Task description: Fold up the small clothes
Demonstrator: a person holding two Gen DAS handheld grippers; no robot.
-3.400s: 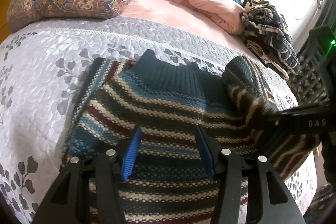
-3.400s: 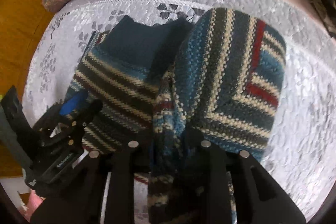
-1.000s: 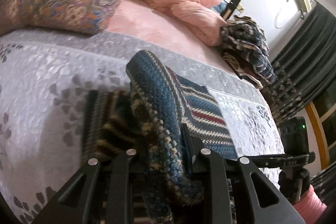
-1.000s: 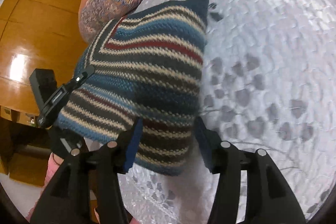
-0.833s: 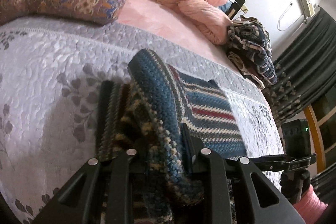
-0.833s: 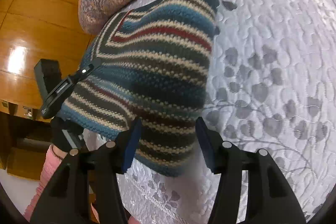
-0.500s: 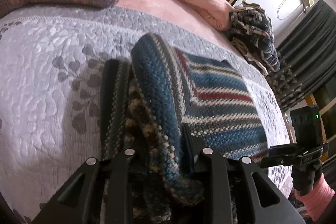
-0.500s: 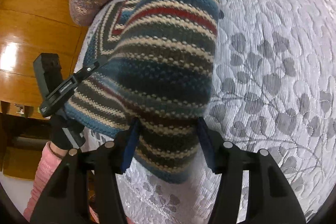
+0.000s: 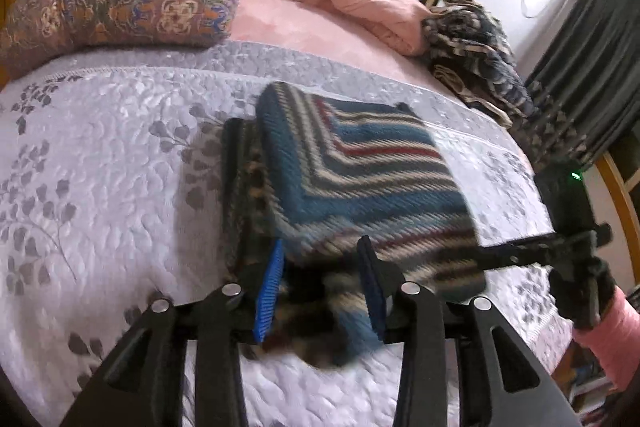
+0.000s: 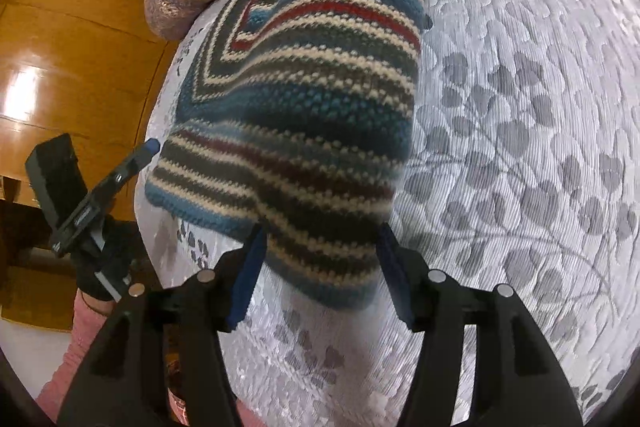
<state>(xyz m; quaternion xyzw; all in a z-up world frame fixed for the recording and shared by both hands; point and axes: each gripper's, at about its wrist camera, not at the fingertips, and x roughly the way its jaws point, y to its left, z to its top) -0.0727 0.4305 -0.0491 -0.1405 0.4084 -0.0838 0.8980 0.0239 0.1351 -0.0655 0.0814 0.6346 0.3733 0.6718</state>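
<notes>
A striped knit sweater point(image 9: 360, 179), folded into a thick square, lies near the front edge of the grey quilted bed point(image 9: 100, 155). The left gripper point(image 9: 320, 291) and right gripper point(image 10: 320, 267) both stand spread and released, straddling its near hem. Judged from here, squaring the slumped near corner calls for a light press, not a pull.
</notes>
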